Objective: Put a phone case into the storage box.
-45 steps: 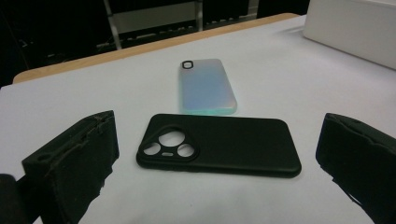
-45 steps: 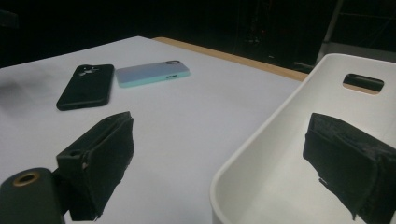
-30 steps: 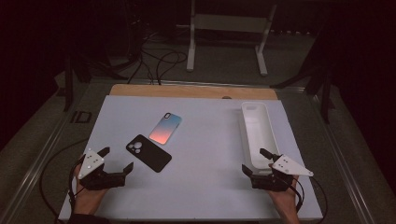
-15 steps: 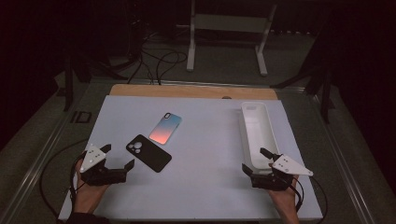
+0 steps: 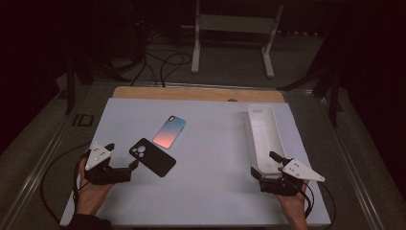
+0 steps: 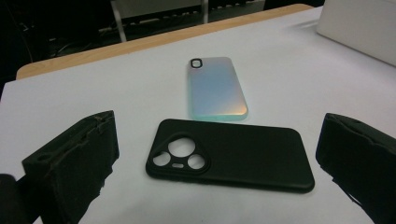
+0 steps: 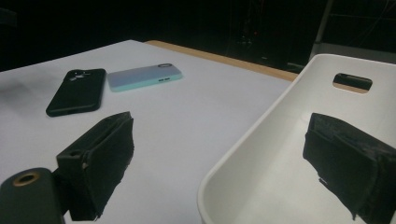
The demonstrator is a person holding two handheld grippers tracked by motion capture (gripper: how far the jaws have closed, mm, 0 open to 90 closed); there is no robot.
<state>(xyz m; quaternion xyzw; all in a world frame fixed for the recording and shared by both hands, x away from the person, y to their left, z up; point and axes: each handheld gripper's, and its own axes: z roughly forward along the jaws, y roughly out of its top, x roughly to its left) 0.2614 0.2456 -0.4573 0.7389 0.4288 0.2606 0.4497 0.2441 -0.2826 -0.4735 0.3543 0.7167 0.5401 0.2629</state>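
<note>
Black phone case (image 6: 231,158) is lying flat on the table (image 5: 210,191) just ahead of the spread left claw (image 5: 125,171), which is lining up and, seemingly, next needing to close on its edge.

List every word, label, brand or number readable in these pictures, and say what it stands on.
None can be read.
Black phone case: plain back, camera cutouts, no print.
Iridescent phone case: no logo or lettering.
White tray: unmarked walls.
White table mat: blank.
</note>
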